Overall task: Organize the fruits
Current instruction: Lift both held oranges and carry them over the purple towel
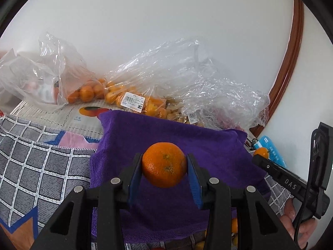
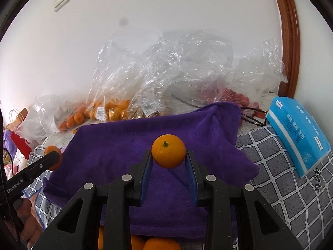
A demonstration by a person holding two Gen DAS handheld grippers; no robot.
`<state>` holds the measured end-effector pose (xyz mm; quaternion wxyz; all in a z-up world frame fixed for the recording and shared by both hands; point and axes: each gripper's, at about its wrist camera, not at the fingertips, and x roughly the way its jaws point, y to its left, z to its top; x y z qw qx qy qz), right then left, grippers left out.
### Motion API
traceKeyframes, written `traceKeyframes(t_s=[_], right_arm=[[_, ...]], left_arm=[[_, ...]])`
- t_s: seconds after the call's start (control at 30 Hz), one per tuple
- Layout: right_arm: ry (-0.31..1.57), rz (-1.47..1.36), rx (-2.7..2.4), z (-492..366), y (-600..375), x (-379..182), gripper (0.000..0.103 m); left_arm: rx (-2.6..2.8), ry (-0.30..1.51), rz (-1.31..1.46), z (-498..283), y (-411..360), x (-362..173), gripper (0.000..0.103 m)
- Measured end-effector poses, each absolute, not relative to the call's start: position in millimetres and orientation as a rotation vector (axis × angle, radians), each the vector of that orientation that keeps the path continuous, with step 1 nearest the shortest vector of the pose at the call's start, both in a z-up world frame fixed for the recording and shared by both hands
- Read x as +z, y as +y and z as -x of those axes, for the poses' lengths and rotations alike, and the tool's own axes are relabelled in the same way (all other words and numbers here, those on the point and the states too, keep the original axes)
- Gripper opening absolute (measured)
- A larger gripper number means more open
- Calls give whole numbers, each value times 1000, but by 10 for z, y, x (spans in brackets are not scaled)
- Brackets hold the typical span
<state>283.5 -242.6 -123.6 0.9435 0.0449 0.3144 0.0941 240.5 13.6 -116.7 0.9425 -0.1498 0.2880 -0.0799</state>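
My left gripper [image 1: 164,164] is shut on a large orange mandarin [image 1: 164,164], held above a purple towel [image 1: 187,137]. My right gripper [image 2: 168,156] is shut on a smaller, yellower orange citrus [image 2: 168,151] with its stem up, over the same purple towel [image 2: 124,141]. In the left wrist view the right gripper's arm [image 1: 291,185] enters from the right with its small fruit [image 1: 261,152] at the tip. The right wrist view shows the left gripper's arm [image 2: 31,173] at the left with its mandarin [image 2: 54,160]. More oranges [image 2: 154,244] lie below the towel's near edge.
Clear plastic bags of oranges [image 1: 133,98] and other fruit [image 2: 116,108] lie along the white wall behind the towel. A blue tissue pack [image 2: 297,137] rests at the right on a grey checked cloth [image 2: 281,179]. A wooden door frame [image 2: 289,41] stands at the right.
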Motion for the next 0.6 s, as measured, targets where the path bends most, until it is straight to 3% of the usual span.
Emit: traceKeyframes(t_s=[0.6], right_arm=[[747, -72, 185, -2988, -2375, -1537, 32]], left_arm=[[-187, 655, 318, -2514, 109, -1360, 39]])
